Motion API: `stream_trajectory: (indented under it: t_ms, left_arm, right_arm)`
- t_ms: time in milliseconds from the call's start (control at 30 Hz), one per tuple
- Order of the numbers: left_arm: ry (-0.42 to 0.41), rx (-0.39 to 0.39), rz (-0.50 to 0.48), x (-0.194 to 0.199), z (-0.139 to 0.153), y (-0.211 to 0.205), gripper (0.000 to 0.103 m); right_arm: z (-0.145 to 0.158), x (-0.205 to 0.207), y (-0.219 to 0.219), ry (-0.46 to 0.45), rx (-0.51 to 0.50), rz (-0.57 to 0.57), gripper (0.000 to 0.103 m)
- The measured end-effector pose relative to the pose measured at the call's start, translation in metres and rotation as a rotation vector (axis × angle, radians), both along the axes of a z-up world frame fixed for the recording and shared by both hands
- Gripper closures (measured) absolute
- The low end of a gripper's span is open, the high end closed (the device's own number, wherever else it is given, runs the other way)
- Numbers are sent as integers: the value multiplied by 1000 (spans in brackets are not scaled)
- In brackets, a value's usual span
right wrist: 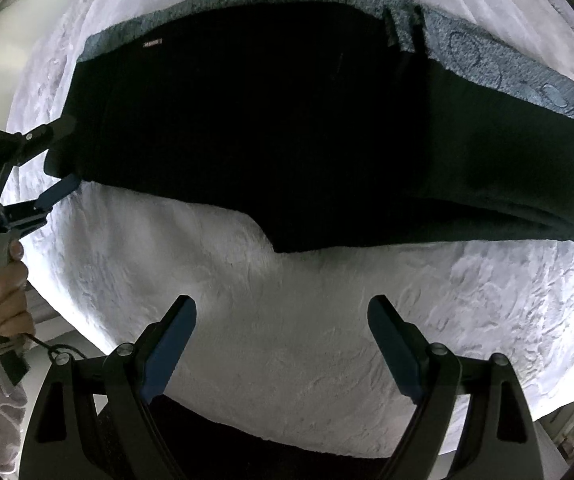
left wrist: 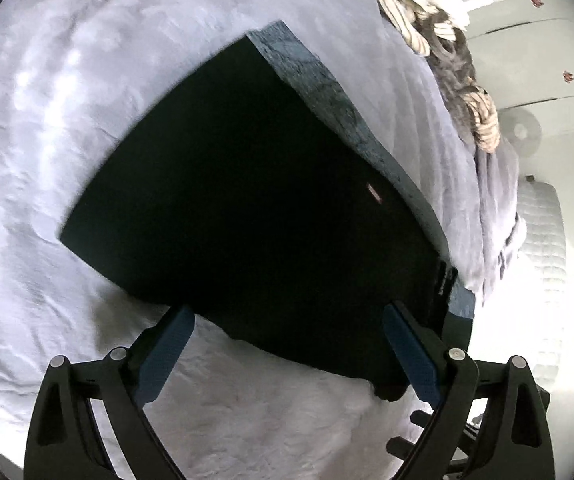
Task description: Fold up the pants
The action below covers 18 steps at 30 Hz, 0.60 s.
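Note:
Black pants (left wrist: pixel 247 200) lie folded flat on a pale fluffy bed cover (left wrist: pixel 47 120), over a teal patterned cloth (left wrist: pixel 319 80). My left gripper (left wrist: pixel 287 320) is open, its blue pads on either side of the pants' near edge at the waist end. In the right wrist view the pants (right wrist: pixel 287 120) stretch across the cover (right wrist: pixel 287 320), and the left gripper (right wrist: pixel 63 156) is open at their left end. My right gripper (right wrist: pixel 283 312) is open and empty, above the bare cover a little short of the pants.
A heap of striped and white laundry (left wrist: pixel 427 20) lies at the bed's far edge. White cabinets (left wrist: pixel 527 40) and a white quilted item (left wrist: pixel 543 232) stand beyond the bed on the right. The teal cloth (right wrist: pixel 487 56) shows behind the pants.

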<state>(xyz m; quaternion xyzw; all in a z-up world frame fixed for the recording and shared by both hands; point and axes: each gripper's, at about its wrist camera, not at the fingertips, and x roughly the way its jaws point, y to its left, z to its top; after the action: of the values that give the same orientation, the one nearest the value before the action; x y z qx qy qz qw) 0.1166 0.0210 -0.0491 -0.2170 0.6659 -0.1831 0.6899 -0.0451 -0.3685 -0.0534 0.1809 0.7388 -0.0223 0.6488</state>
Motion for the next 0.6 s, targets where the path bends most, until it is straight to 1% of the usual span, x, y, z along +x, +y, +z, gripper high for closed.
stream_trajectory:
  t_ms: [100,167,300,433,500,533,600]
  left_arm:
    - [37,-37,9,-18,-8,-13,8]
    - [32,-27,20,-22,-13,-13,8]
    - [27,-46,90,-14,-16,-8,8]
    - [43,-16,106,-6,-15,-11,8]
    - [-2,-8,88,-7,1,-19,8]
    - [-48,-6,66,-9,13,-25,8]
    - [-98,9,38,-9,25,-36,8]
  right_arm:
    - [-3,0,3,8,3,8,13]
    - [-3,1,3,9,2,13,13]
    - [-1,2,3,2,3,17,13]
    - [0,-3,-2,3,5,6,13]
    - [3,-5,-5,-4,12,-2,13]
    - [4,-6,-6,-13,16,-6,13]
    - [6,-7,-7,-26,20,-11,13]
